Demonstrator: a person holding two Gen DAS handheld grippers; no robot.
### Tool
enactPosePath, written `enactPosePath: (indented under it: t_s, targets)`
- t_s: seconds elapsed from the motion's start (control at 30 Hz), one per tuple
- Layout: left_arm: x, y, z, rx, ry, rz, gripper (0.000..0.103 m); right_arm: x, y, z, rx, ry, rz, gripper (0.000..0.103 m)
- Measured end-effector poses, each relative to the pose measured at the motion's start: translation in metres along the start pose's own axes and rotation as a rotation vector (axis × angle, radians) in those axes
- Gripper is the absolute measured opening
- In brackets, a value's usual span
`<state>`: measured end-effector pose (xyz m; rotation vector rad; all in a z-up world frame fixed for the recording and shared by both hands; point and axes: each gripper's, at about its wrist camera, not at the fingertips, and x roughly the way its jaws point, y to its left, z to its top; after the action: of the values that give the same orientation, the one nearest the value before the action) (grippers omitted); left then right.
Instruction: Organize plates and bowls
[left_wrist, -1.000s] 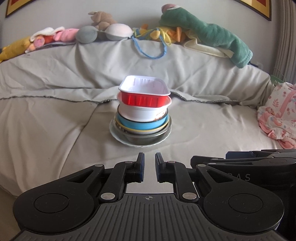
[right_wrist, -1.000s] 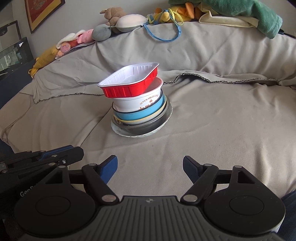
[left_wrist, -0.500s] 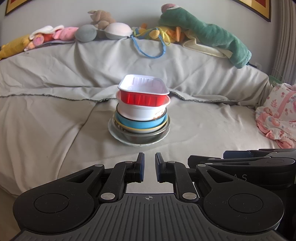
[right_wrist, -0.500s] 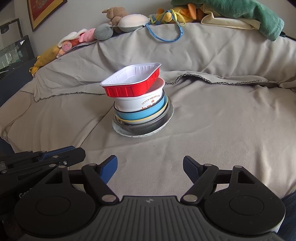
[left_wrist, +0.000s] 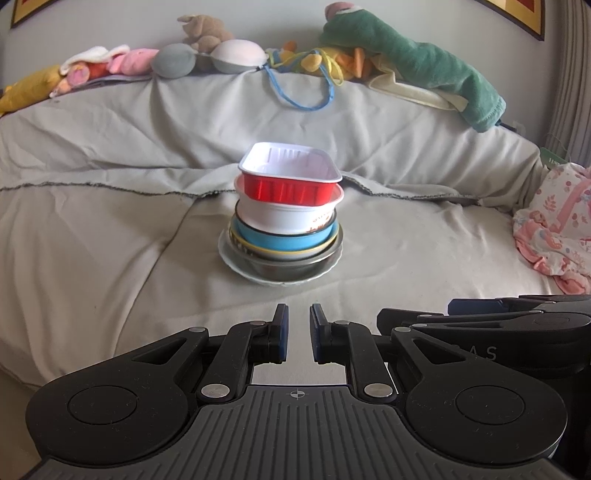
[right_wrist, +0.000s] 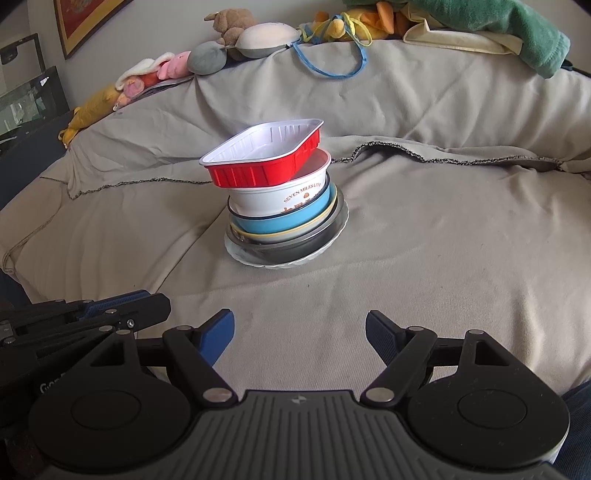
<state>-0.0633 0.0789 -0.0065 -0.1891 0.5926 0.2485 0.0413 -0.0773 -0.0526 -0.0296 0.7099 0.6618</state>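
A stack of dishes stands on the grey bed cover. From the top it holds a red foil tray (left_wrist: 289, 184) with a white inside, a white bowl (left_wrist: 284, 218), a blue bowl (left_wrist: 284, 242), a metal bowl (left_wrist: 284, 266) and a white plate (left_wrist: 236, 258) at the bottom. The red tray (right_wrist: 258, 171) sits tilted and overhangs the white bowl (right_wrist: 273, 201) on the left. My left gripper (left_wrist: 298, 321) hovers short of the stack, shut with nothing in it. To its right, my right gripper (right_wrist: 299, 325) is open and empty, also short of the stack.
Plush toys (left_wrist: 207, 55) and a green stuffed animal (left_wrist: 424, 70) line the raised back of the bed. A pink floral cloth (left_wrist: 554, 229) lies at the right edge. A blue cord (left_wrist: 303, 92) hangs over the cover behind the stack.
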Motion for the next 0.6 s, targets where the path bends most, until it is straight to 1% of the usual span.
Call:
enactPosePath:
  t_s: [0.6]
  targets:
    - [0.0028,0.0025,-0.0015,-0.013,0.013,0.007,0.016,0.0005,0.0001,0.0000,0.001,0.002,0.000,0.079]
